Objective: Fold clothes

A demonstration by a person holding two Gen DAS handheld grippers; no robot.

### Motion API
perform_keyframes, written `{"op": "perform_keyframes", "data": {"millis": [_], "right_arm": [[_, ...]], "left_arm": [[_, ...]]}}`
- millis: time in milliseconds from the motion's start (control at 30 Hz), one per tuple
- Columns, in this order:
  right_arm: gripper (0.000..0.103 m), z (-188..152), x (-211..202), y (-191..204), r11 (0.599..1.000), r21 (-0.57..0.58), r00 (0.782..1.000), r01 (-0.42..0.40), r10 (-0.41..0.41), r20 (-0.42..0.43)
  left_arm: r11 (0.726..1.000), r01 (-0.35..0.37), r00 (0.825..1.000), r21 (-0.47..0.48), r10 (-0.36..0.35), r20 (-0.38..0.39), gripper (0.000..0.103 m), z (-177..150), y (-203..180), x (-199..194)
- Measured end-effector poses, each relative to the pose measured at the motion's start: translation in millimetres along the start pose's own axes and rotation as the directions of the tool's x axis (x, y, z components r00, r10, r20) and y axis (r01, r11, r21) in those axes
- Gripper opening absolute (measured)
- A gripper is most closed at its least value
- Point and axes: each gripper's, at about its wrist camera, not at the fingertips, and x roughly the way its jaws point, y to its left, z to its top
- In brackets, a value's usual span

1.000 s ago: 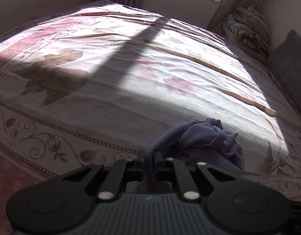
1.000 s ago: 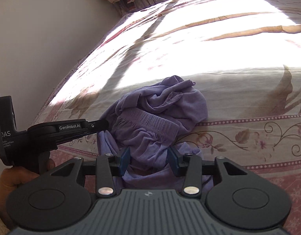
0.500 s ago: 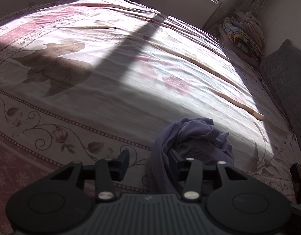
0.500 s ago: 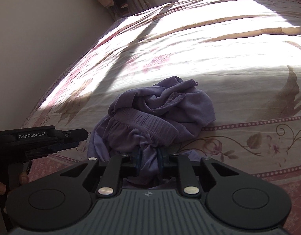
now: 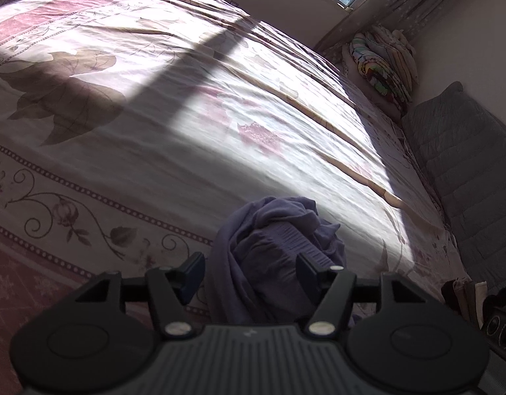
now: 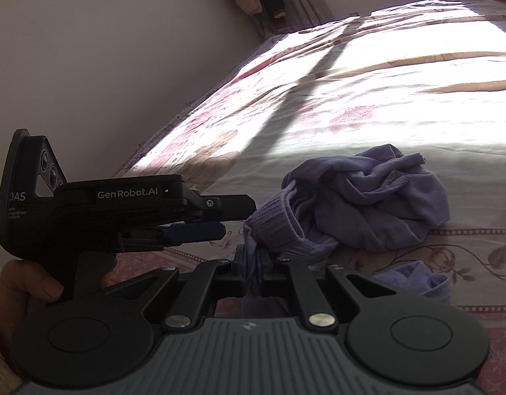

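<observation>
Since our right gripper [image 6: 255,265] has its jaws pinched down to almost nothing on a thin bit of the purple garment [image 6: 368,197], that's where we'd expect trouble first. It's only got a small gathered fold near the ribbed band, bottom centre of the right wrist view, so a hard pull could slip the fabric out, or drag the whole wad along instead of opening it up.

Our left gripper [image 5: 249,271] is the opposite story: jaws spread wide with the garment bunched up between them, holding nothing. In the right wrist view it comes in from the left of the frame, level with the ribbed band. If it closes where it is, we'd guess it grabs several layers at once, and then both sides are pulling on a knot rather than an edge.

The garment itself sits crumpled near the front edge of the bed [image 5: 154,138], lower centre of the left wrist view, half in shadow. A loose purple bit [image 6: 417,279] lies at the lower right of the right wrist view, close to the edge, so it could slide off if we tug toward ourselves. We can't tell which part is a sleeve or leg in this heap, so picking the wrong corner is a real risk too.
</observation>
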Motion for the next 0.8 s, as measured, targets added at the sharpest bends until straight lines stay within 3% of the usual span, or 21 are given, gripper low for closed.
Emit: {"op": "perform_keyframes", "data": {"millis": [200,300,367,400,533,700,767,800], "right_arm": [[0.007,-6.2,7.0,15.9,0.997,-0.056,0.997,-0.061,0.058,-0.048],[0.007,-11.1,9.8,23.4,0.993,-0.086,0.994,-0.083,0.076,-0.076],[0.007,-14.6,10.6,27.1,0.99,-0.099,0.992,-0.096,0.087,-0.09],[0.007,-15.1,10.7,28.1,0.99,-0.106,0.992,-0.096,0.086,-0.094],[0.01,-15.8,10.1,27.2,0.99,-0.107,0.991,-0.089,0.077,-0.112],[0.016,-13.3,2.7,22.0,0.993,-0.086,0.994,-0.078,0.07,-0.089],[0.035,-11.9,-1.7,19.5,0.995,-0.081,0.996,-0.059,0.054,-0.066],[0.036,-11.3,-3.4,18.0,0.996,-0.077,0.997,-0.051,0.046,-0.057]], "left_arm": [[0.998,0.06,0.997,0.002,-0.06,-0.038,0.066,-0.5,-2.3,2.0],[0.998,0.046,0.997,0.039,-0.043,-0.061,0.067,-4.5,-7.1,6.0],[0.997,0.011,0.998,0.071,-0.006,-0.062,0.061,-6.1,-9.7,8.2],[0.996,-0.006,0.998,0.087,0.012,-0.062,0.049,-6.9,-10.8,9.3],[0.996,-0.053,0.997,0.078,0.058,-0.058,0.024,-5.5,-5.6,9.0],[0.992,-0.121,0.993,0.045,0.121,-0.008,0.022,-1.5,6.1,0.6],[0.991,-0.133,0.991,0.024,0.133,0.01,0.022,0.4,11.7,-3.9],[0.991,-0.137,0.99,0.015,0.136,0.018,0.022,1.3,14.9,-7.1]]}}
